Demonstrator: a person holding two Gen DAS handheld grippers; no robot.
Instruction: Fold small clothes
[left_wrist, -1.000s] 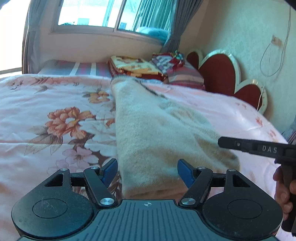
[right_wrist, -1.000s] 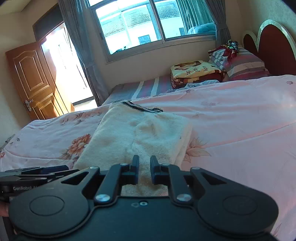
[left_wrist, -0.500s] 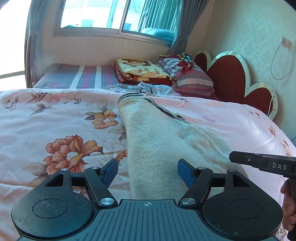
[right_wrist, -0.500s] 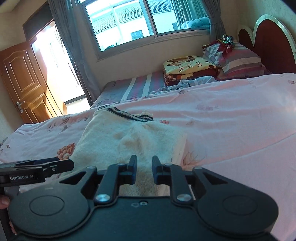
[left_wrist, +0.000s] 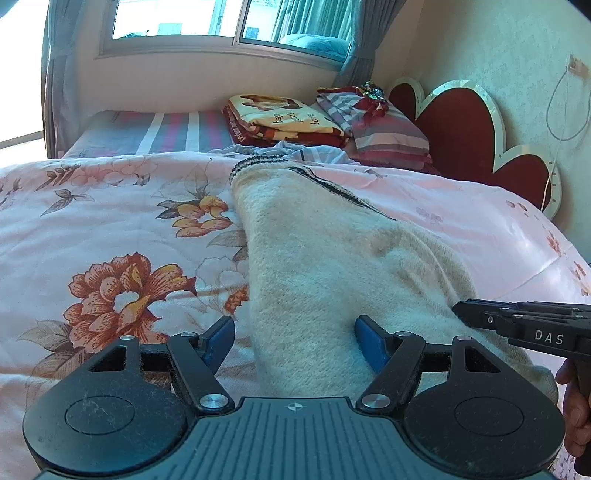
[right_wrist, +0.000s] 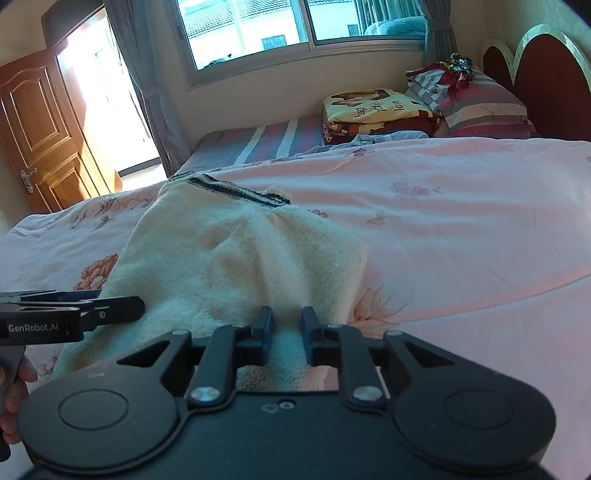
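A cream fleecy garment with a dark-striped knitted hem (left_wrist: 332, 258) lies folded lengthwise on the pink floral bedspread (left_wrist: 110, 229), its striped end pointing toward the window. The left tool (left_wrist: 294, 341) has its blue-padded fingers spread wide, one on each side of the garment's near end, clamping nothing. The right tool (right_wrist: 287, 334) holds its fingers close together with a narrow gap between them above the near edge; whether they pinch cloth I cannot tell.
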